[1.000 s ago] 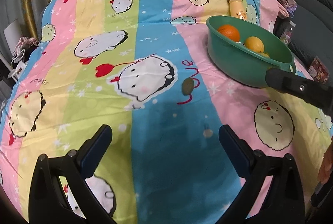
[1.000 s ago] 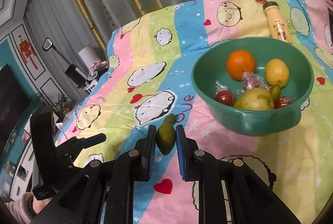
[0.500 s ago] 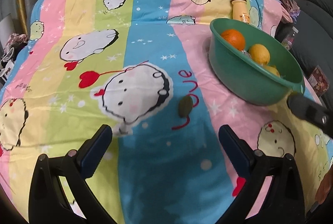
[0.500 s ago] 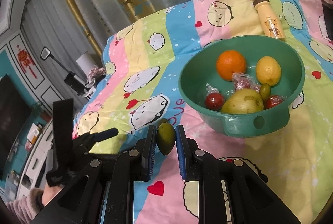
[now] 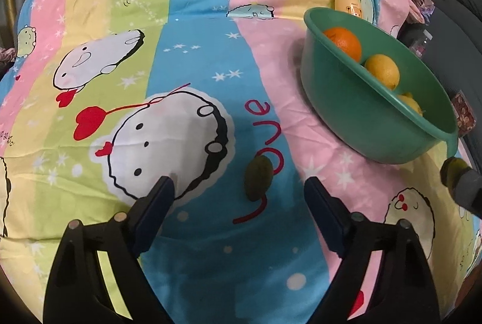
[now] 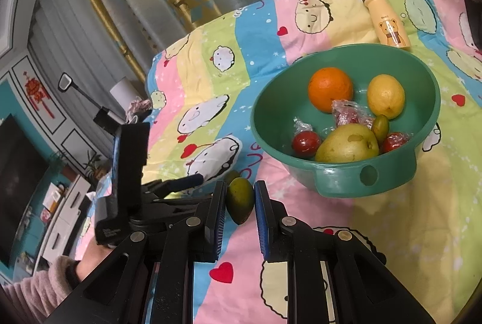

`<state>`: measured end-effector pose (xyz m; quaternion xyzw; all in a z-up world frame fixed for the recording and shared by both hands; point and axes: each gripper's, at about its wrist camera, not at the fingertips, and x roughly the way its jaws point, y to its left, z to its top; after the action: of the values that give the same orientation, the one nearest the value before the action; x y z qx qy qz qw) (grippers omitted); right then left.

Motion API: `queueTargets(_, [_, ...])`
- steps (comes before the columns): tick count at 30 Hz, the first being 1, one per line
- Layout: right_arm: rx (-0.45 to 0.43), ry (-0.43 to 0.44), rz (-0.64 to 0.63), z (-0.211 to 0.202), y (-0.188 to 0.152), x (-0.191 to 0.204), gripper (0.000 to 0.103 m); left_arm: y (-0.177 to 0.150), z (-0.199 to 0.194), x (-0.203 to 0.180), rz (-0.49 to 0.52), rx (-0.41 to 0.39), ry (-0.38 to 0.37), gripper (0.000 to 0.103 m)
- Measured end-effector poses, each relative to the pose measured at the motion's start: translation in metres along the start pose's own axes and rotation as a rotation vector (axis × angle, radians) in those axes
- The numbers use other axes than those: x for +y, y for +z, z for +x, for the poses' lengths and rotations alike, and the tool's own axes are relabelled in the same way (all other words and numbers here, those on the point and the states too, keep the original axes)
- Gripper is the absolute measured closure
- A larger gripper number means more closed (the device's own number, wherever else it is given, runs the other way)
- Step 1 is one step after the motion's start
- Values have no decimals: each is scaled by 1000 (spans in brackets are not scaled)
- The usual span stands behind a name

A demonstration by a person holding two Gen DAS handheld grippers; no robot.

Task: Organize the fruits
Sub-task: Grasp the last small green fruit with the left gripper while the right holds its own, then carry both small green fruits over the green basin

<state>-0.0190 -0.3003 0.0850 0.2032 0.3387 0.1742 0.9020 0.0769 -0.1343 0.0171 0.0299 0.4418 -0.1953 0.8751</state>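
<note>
Bowl (image 6: 366, 179) rim nears right tongs (image 6: 240, 200) clamping green fruit (image 6: 239, 199); left tongs (image 5: 238, 194), closing, straddle another untouched.

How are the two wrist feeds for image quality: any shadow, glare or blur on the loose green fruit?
Left wrist view: claw casts a soft shadow over the loose green fruit, dimming it; fisheye bends the edges. Right wrist view: sharp, evenly lit, slight sheen on the basin.

The bed cover (image 5: 195, 58) was soft cloth with little wrinkles, and it did not shine. The green bowl (image 6: 337, 182) looked like smooth, shiny plastic, and some red fruits (image 6: 305, 143) inside sat in crinkly clear wrap. The orange (image 6: 330, 89) had bumpy skin, and the pear (image 6: 346, 146) looked smooth.
</note>
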Motion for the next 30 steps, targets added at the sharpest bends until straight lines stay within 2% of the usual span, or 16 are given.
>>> queueTargets(2, [-1, 0, 5, 0, 0, 0, 83, 1, 0, 1, -4, -4, -6, 19])
queueTargets(5, [4, 5, 8, 1, 0, 0, 83, 2, 0, 0, 7, -8, 0, 34])
queueTargets(8, [9, 9, 10, 2, 0, 0, 83, 3, 2, -1, 24, -10, 6, 42])
queueTargets(12, [6, 9, 11, 2, 0, 0, 83, 4, 3, -1, 46, -17, 29, 63])
queueTargets(21, [1, 15, 15, 1, 3, -3, 83, 4, 3, -6, 76, -23, 36, 81])
queueTargets(30, [0, 14, 16, 0, 3, -2, 83, 3, 4, -14, 118, -27, 71, 85])
